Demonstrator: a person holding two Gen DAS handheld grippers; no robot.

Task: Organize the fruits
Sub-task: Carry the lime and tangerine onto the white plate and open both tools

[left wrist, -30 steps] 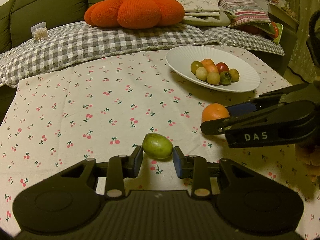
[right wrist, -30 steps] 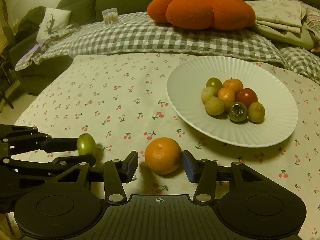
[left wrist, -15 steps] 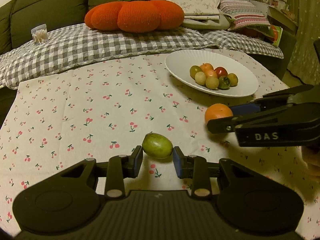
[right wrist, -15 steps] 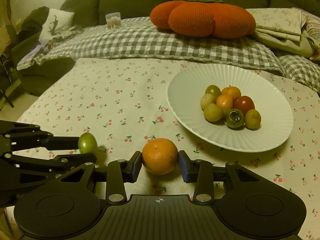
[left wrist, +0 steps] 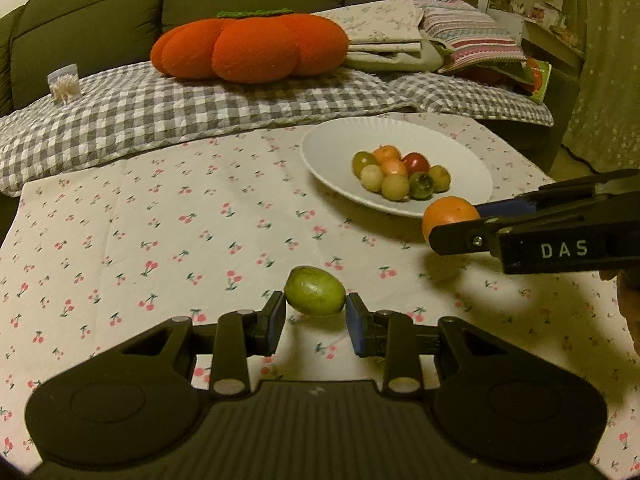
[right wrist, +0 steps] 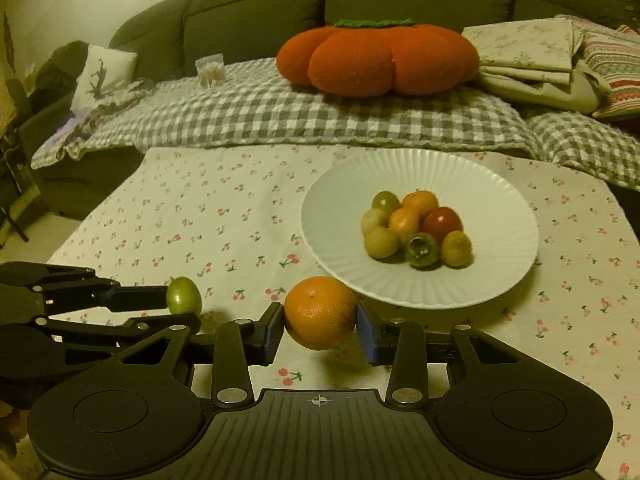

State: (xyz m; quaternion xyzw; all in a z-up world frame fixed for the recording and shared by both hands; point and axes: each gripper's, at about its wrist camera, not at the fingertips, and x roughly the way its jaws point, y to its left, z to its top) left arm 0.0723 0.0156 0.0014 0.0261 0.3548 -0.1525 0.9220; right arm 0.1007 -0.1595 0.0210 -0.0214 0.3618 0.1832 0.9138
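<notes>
My left gripper (left wrist: 315, 312) is shut on a green oval fruit (left wrist: 315, 291) and holds it above the cherry-print cloth. My right gripper (right wrist: 321, 326) is shut on an orange (right wrist: 320, 312) and holds it above the cloth, just in front of the white ribbed plate (right wrist: 500, 208). The plate holds several small fruits (right wrist: 416, 228) in green, orange and red. In the left wrist view the right gripper (left wrist: 460, 220) with the orange (left wrist: 448, 212) is at the right, near the plate (left wrist: 332, 144). In the right wrist view the left gripper (right wrist: 180, 300) with the green fruit (right wrist: 183, 295) is at the left.
The table is covered by a cherry-print cloth (left wrist: 160, 220). Behind it is a sofa with a grey checked blanket (left wrist: 160, 116), an orange pumpkin cushion (left wrist: 248, 46), folded cloths (left wrist: 384, 36) and a small box of cotton swabs (left wrist: 64, 84).
Both grippers have closed on their fruits and lifted them off the cloth; shadows now show beneath each. The right gripper has moved toward the plate.
</notes>
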